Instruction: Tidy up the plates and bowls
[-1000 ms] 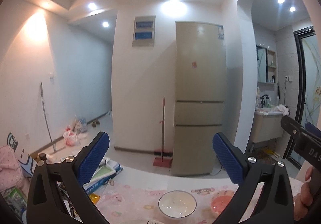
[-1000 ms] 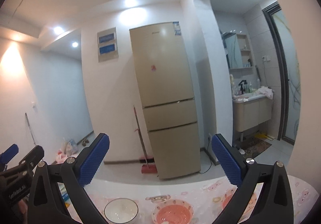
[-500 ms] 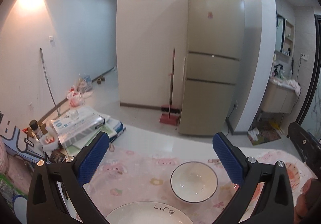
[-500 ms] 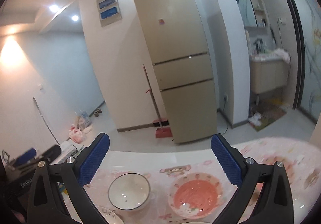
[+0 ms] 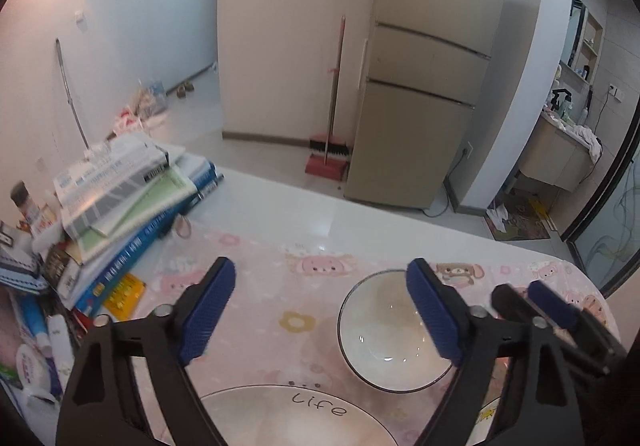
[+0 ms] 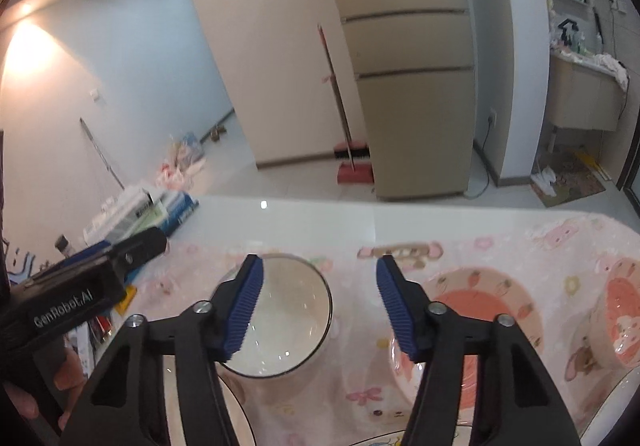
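On the pink tablecloth sit a white bowl (image 5: 380, 330) and, nearer me, a white plate marked "life" (image 5: 304, 418). My left gripper (image 5: 320, 310) hovers above them with its jaws closing and nothing pressed between the pads; its right finger overlaps the bowl's rim. In the right wrist view the same white bowl (image 6: 288, 322) lies behind the left finger of my right gripper (image 6: 320, 310), whose jaws are also closing on nothing. A pink strawberry-rimmed bowl (image 6: 476, 306) sits behind its right finger, and another pink bowl (image 6: 624, 326) at the far right.
A stack of books (image 5: 120, 198) and small clutter crowd the table's left end. The right gripper (image 5: 552, 306) shows at the right edge of the left view, the left gripper (image 6: 80, 286) at the left of the right view. A fridge (image 5: 420, 86) and broom stand beyond the table.
Both grippers have tipped down from facing the room to facing the table and come lower. The bowls and plate now fill the lower view. Both pairs of jaws stand narrower.
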Tool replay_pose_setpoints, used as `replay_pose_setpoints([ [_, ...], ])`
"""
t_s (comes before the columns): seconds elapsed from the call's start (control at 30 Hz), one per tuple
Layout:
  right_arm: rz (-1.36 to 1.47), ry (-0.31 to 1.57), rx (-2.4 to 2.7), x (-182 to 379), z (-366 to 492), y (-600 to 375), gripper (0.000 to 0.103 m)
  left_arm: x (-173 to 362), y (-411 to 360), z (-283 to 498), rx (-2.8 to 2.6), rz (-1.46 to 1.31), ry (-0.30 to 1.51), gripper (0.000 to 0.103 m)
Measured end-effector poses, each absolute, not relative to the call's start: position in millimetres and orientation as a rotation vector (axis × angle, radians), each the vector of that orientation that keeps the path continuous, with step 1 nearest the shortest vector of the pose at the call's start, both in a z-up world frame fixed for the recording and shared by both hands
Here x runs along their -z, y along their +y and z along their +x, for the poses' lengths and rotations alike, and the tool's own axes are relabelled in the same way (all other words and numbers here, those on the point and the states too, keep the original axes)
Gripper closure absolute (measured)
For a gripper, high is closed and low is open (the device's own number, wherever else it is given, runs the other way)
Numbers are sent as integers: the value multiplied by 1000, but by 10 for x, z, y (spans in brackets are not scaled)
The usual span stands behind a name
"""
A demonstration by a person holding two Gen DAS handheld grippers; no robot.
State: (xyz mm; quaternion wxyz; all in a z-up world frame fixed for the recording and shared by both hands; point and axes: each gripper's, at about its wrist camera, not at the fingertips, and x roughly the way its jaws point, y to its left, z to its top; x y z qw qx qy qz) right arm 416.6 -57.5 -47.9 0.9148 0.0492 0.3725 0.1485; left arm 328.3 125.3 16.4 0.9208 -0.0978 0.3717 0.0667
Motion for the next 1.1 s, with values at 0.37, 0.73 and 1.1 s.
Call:
replay_pose_setpoints([
  [0.37,73,953,-313,1000,4282,-325,51,396,1252,3578,-48,-309,991,56],
  [0.73,33,1007,-312,1216,4310,-222,66,619,1300,3636,-15,-357,1073,72],
  [1.1,-57,945,-282,1245,4321,-202,79,757,1246,3680,8,-364,1111,93],
])
